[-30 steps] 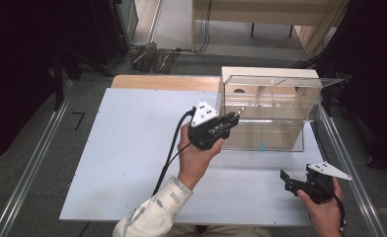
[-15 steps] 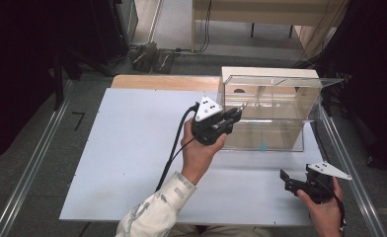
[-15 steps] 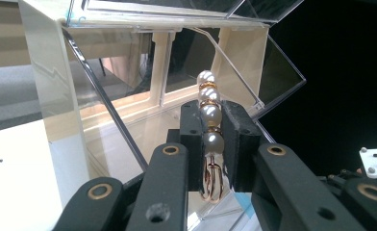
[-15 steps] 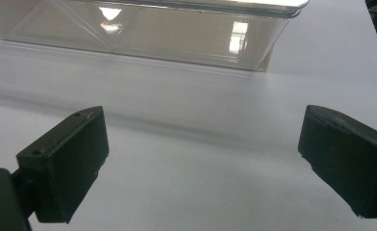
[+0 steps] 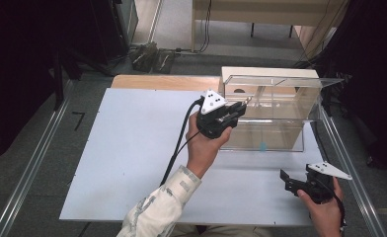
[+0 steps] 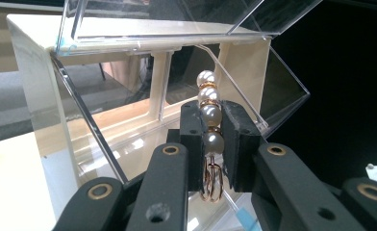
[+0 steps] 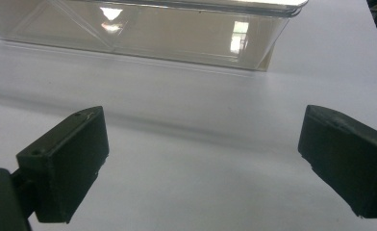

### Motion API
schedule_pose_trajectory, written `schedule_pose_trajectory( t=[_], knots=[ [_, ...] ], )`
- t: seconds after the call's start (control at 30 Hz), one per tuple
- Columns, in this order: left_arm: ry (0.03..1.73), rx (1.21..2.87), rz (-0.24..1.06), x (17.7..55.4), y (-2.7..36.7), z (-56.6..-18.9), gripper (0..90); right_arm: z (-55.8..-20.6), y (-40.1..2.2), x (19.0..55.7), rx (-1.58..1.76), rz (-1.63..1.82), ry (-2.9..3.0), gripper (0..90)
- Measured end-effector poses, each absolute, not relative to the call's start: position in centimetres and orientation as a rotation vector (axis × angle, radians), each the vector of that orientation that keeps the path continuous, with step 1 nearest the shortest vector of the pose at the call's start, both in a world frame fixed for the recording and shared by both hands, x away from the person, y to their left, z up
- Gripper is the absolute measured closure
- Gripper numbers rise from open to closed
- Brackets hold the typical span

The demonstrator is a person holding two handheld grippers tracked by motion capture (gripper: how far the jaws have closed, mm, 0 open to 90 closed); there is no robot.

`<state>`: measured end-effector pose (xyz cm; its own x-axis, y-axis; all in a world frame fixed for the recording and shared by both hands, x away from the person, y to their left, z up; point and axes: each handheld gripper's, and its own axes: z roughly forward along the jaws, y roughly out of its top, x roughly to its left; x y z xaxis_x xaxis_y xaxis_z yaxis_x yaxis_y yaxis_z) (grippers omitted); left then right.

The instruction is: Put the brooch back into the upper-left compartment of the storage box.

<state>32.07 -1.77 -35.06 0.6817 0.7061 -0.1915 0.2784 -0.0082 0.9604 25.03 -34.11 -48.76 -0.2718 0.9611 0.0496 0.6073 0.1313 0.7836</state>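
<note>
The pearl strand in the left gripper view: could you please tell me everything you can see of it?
The pearl strand is a short row of four glossy white beads, pearl-like, set apart by thin gold-coloured rings. At its lower end hang thin gold wire loops, perhaps a clasp or hook. It stands roughly upright, clamped between the black pads of the left gripper, which press on its lower beads; the top two beads rise free above them. Behind it stands the clear plastic case with its lid open. Whether the strand touches the case I cannot tell.
</note>
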Motion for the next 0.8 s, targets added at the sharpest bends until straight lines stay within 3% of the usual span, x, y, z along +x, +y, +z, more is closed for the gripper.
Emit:
schedule_pose_trajectory(
  t=[0.63, 0.8],
  knots=[
    [0.82, 1.602, 0.451, 33.3, -2.6, -34.9, 78.8, -48.8, -34.2, 25.0, 1.504, 0.987, 1.943, 2.1],
    [0.808, 1.595, 0.441, 33.1, -2.7, -34.7, 63.0, -48.8, -34.2, 25.0, 1.504, 0.987, 1.943, 2.1]
  ],
)
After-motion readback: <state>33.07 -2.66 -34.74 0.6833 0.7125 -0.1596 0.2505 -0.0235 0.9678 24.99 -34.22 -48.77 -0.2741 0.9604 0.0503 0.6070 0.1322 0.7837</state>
